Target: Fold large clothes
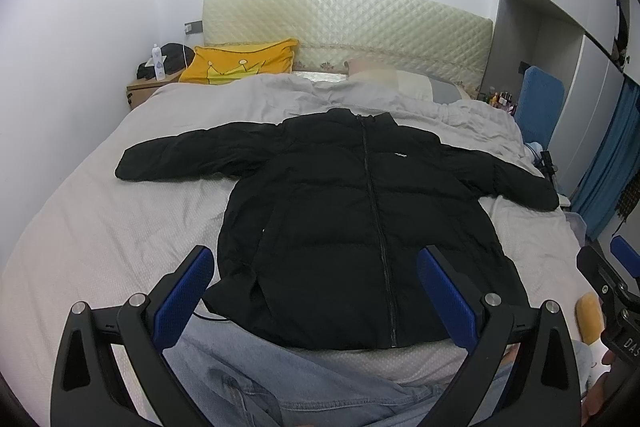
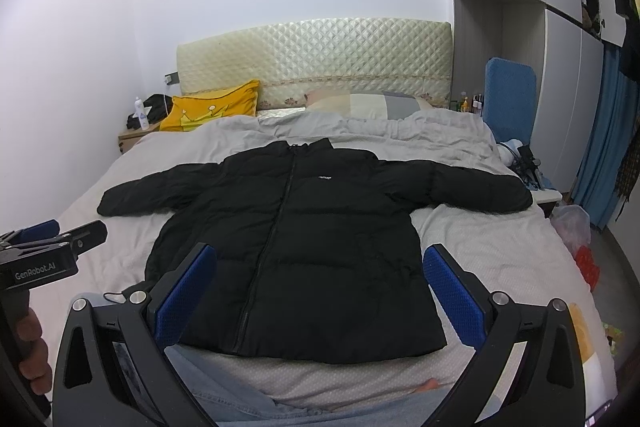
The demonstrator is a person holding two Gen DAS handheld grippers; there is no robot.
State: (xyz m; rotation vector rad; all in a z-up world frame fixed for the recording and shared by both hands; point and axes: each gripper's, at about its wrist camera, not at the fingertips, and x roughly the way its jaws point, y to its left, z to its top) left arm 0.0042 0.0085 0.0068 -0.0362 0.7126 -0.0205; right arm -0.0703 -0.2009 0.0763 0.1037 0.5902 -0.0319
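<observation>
Black jacket lies flat, zipped, sleeves spread on the bed; both left claw and right claw hover wide open, empty, so we pinch each sleeve cuff deep and fold inward.

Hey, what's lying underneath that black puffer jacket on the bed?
The black puffer jacket lies spread flat, zipped, front up, on a light grey bedsheet that shows all around it. Its own back and the sheet directly beneath are covered, so anything there cannot be seen.
</observation>
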